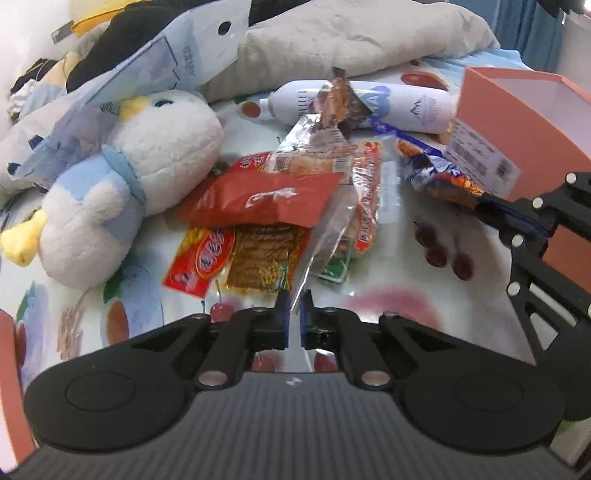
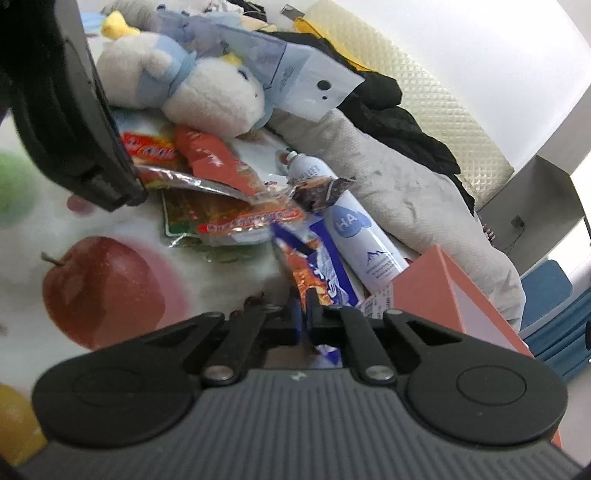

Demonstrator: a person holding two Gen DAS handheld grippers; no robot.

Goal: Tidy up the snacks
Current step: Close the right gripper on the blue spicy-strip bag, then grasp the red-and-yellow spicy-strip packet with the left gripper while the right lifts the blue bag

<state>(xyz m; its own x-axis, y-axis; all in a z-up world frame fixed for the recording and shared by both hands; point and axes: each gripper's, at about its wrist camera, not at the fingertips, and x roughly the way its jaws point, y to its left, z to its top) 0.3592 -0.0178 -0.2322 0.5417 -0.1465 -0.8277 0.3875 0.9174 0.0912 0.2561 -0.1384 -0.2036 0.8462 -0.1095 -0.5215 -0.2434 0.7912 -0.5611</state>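
Observation:
A heap of snack packets lies on a fruit-print sheet: a red packet (image 1: 262, 199), a yellow-and-red packet (image 1: 236, 258) and a long clear-and-red packet (image 1: 365, 199). My left gripper (image 1: 293, 314) is shut on the corner of a clear-edged snack packet (image 1: 325, 236) from the heap. My right gripper (image 2: 303, 317) is shut on a blue-and-orange snack packet (image 2: 314, 266), which also shows in the left wrist view (image 1: 439, 170) beside the orange box (image 1: 517, 110). The orange box (image 2: 443, 291) stands open, just right of the right gripper.
A white-and-blue plush bird (image 1: 122, 184) lies left of the heap. A white spray can (image 1: 399, 103) lies behind it, with a brown wrapper (image 1: 336, 99) on top. A grey pillow (image 1: 362, 33) and a blue-white bag (image 1: 155, 62) are at the back.

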